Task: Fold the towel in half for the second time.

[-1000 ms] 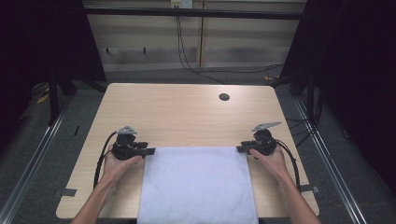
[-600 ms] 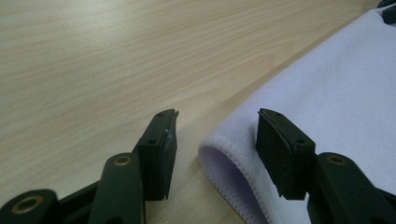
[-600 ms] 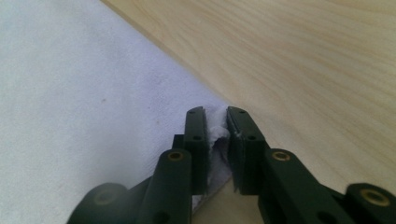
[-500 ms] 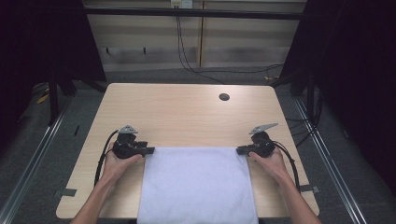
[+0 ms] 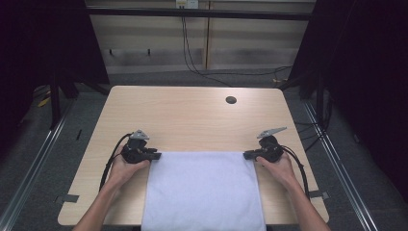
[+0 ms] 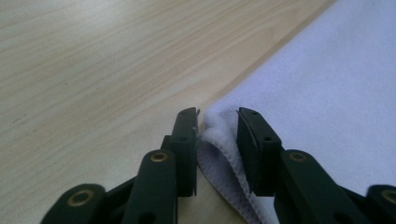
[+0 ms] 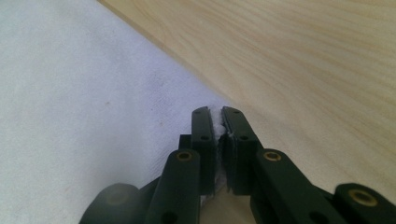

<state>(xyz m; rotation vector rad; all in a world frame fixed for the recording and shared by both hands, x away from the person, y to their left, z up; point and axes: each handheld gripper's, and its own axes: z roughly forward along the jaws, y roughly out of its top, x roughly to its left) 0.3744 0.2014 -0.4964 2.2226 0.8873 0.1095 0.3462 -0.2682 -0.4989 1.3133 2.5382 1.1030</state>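
Two grippers sit at the far corners of a white towel [image 5: 204,190] that we have spread flat on the near half of the wooden table [image 5: 192,115], its near edge running off the bottom of the high view. In that view our left gripper [image 5: 155,156] rests at the towel's far left corner and our right gripper [image 5: 248,155] at its far right corner, each held in a hand with the forearm coming up from the near edge. A black cable loops back from each gripper along the wrist. A small dark round hole [image 5: 231,100] lies in the tabletop well beyond the towel, toward the far right.

In the left gripper view, we see the left gripper [image 6: 217,126] with its jaws standing apart, and they have just been closing. The hemmed corner of the towel [image 6: 327,107] rises bunched between them; the cloth touches the left jaw, while a narrow gap shows at the right jaw, so the pads do not yet pinch it. Bare wood lies to the left.

In the right gripper view, we see the right gripper [image 7: 218,123] with its jaws drawn together on the towel [image 7: 79,107] corner, a thin white strip of cloth squeezed between the pads. Bare wood lies beyond the corner.
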